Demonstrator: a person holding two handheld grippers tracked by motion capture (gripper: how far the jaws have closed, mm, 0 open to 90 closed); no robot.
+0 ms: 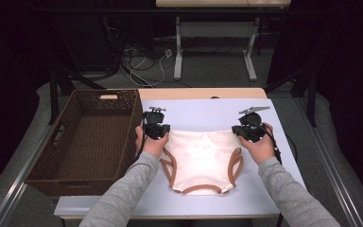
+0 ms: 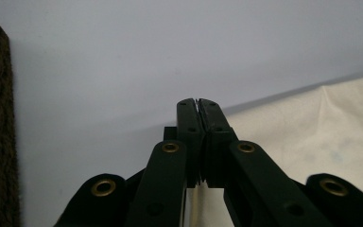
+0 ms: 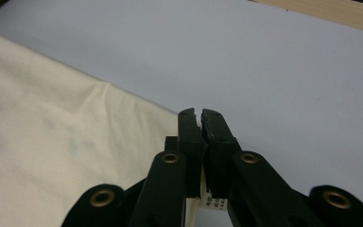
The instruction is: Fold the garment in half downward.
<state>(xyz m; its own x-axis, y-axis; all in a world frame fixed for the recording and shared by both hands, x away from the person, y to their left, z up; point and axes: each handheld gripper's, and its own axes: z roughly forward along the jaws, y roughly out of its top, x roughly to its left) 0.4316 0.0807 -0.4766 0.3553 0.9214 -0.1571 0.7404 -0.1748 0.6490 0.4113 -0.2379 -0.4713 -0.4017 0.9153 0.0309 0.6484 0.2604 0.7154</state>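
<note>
- Pinching the garment point(image 1: 201, 158) at its far corners on the surface point(image 1: 208, 113), left gripper point(image 1: 157, 135) and right gripper point(image 1: 246, 135) fingers clamped on cloth.
- We judge level, even tension keeps it flat.

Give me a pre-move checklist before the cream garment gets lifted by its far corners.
1. Left gripper shut on the garment's far-left corner: ok; jaws closed, cloth seen beneath them.
2. Right gripper shut on the far-right corner: ok; cloth and a label sit between the jaws.
3. Far edge between the grippers is straight: ok, lies nearly taut.
4. Garment flat on the table: ok, only slight creases.
5. Wicker basket free to receive it: ok, looks empty.
6. Grip deep enough to hold: cannot tell.
</note>
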